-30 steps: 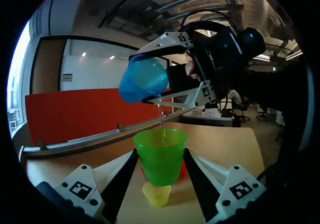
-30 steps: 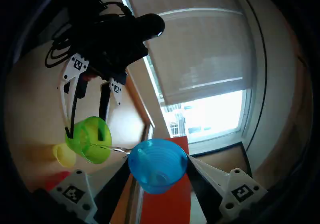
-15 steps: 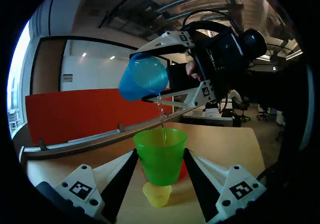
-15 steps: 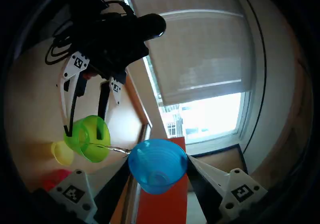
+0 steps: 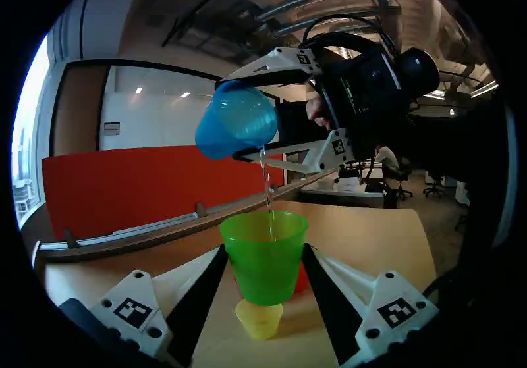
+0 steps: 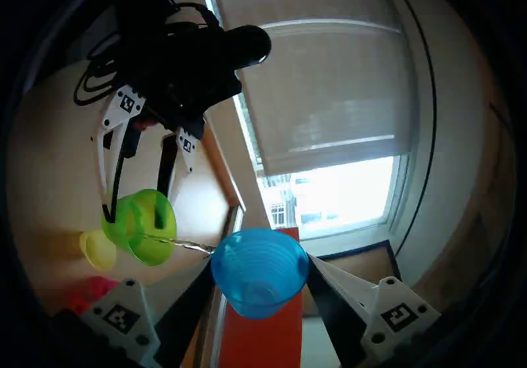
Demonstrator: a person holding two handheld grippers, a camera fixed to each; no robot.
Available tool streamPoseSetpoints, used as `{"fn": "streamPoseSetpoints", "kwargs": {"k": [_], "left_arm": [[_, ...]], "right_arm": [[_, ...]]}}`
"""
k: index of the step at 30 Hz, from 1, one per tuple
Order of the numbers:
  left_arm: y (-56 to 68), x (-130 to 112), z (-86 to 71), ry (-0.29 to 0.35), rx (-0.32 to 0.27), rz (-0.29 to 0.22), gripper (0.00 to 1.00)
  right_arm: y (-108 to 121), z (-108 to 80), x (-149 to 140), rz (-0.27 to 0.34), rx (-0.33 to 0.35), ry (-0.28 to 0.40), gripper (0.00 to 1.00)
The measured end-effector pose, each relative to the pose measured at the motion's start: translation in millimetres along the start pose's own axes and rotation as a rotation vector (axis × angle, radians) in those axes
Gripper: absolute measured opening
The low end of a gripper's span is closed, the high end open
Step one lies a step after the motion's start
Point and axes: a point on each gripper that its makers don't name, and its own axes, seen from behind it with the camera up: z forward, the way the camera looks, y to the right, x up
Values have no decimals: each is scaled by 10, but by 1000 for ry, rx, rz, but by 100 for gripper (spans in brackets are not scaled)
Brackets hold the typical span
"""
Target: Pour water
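Note:
In the left gripper view my left gripper (image 5: 265, 262) is shut on an upright green cup (image 5: 264, 256) held above the table. Over it, the right gripper (image 5: 230, 121) holds a blue cup (image 5: 234, 121) tipped toward the green one, and a thin stream of water (image 5: 267, 190) falls from its rim into the green cup. In the right gripper view my right gripper (image 6: 260, 276) is shut on the blue cup (image 6: 259, 272). The water (image 6: 181, 243) runs sideways there into the green cup (image 6: 139, 226), held by the left gripper (image 6: 135, 220).
A small yellow cup (image 5: 259, 317) and a red cup (image 5: 300, 279) stand on the wooden table (image 5: 369, 236) below the green cup. A red partition (image 5: 132, 184) runs along the table's far side. A window with a blind (image 6: 329, 118) lies beyond.
The blue cup has tipped a little further and risen slightly. The water keeps streaming into the green cup, which stays put.

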Motion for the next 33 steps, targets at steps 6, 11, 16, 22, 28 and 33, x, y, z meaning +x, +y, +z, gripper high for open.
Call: {"fn": "streamPoseSetpoints", "kwargs": {"k": [6, 11, 16, 22, 28, 33], "left_arm": [[-5, 3, 0, 0, 1, 1, 81], [-7, 2, 1, 0, 1, 2, 81], [-6, 5, 4, 1, 3, 2, 81], [-4, 0, 7, 1, 3, 3, 81], [-2, 1, 9, 1, 2, 4, 81], [-8, 9, 0, 2, 4, 4, 81]], "right_arm": [[16, -4, 31, -14, -5, 3, 92], [33, -10, 34, -23, -10, 2, 92], [46, -17, 36, -35, -11, 0, 92], [63, -23, 34, -45, -15, -2, 92], [86, -25, 48, -56, -20, -2, 92], [103, -25, 55, -66, -24, -3, 92]]}}
